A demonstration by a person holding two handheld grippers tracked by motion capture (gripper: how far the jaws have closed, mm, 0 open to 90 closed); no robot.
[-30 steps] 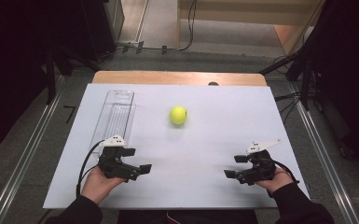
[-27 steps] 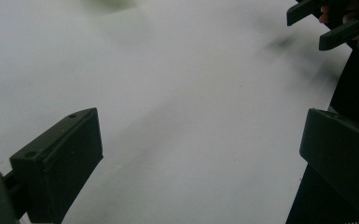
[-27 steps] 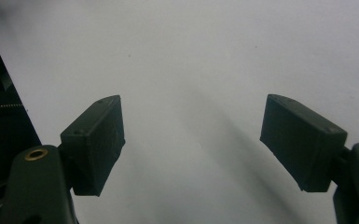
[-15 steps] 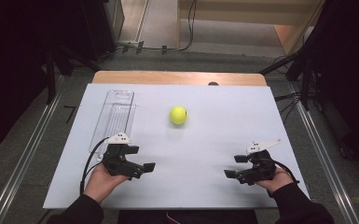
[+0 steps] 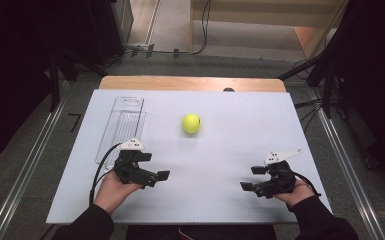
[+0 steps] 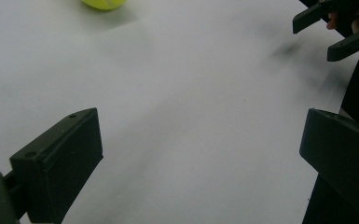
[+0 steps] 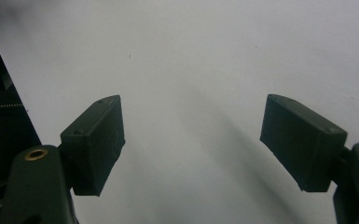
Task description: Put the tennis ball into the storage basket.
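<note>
A yellow-green ball [image 5: 191, 123] rests on the white tabletop [image 5: 220, 210], a little left of centre; its lower edge shows as the ball [image 6: 103, 3] at the top of the left gripper view. My left gripper [image 5: 155, 167] is held low near the front left, jaws open and empty, pointing right. In its own view the left gripper [image 6: 200, 149] frames bare table, with the right gripper [image 6: 331, 32] far off. My right gripper [image 5: 251, 178] sits at the front right, open and empty, pointing left. The right gripper [image 7: 193, 135] has only white surface between its jaws.
A clear plastic tray [image 5: 122, 127] lies lengthwise along the table's left side, just behind my left hand. A wooden strip [image 5: 190, 83] runs along the far edge, with a small dark object [image 5: 228, 90] on it. Metal rails and cables flank the table.
My left gripper has moved slightly forward and to the right. The right gripper and the ball have stayed where they were.
</note>
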